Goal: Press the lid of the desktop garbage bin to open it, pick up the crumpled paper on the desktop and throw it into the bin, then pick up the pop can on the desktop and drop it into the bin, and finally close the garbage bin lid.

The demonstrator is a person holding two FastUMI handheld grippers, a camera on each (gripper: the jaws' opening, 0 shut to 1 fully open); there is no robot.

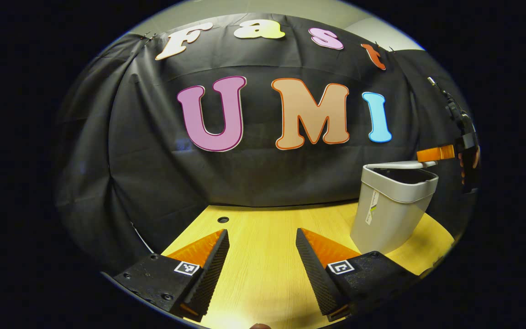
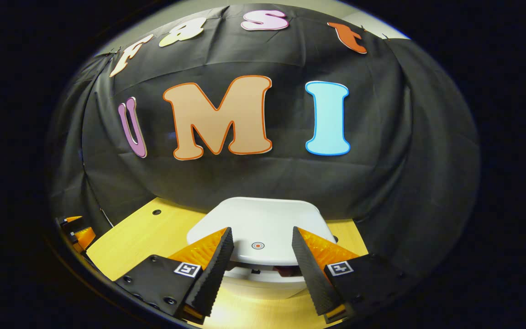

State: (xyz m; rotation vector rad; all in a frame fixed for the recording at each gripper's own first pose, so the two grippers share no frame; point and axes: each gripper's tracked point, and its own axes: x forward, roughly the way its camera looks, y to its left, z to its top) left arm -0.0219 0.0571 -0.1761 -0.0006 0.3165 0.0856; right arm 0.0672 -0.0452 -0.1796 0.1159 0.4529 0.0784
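Observation:
The grey desktop bin (image 1: 393, 208) stands on the right of the wooden table (image 1: 263, 269). Its white lid (image 1: 400, 165) lies almost flat, and a dark gap shows between it and the rim. In the right gripper view the lid (image 2: 258, 217) is just below me, with a small round mark (image 2: 257, 245) on it. My right gripper (image 2: 261, 232) hovers open above the lid's near edge, nothing between its fingers. From the left gripper view, the right gripper's finger (image 1: 435, 153) reaches over the lid's far side. My left gripper (image 1: 262, 240) is open and empty, low over bare table left of the bin.
The black cloth wall closes the back of the table right behind the bin. A small round hole (image 1: 223, 220) sits in the tabletop near the wall. The left gripper (image 2: 78, 233) shows at the far left edge of the right gripper view.

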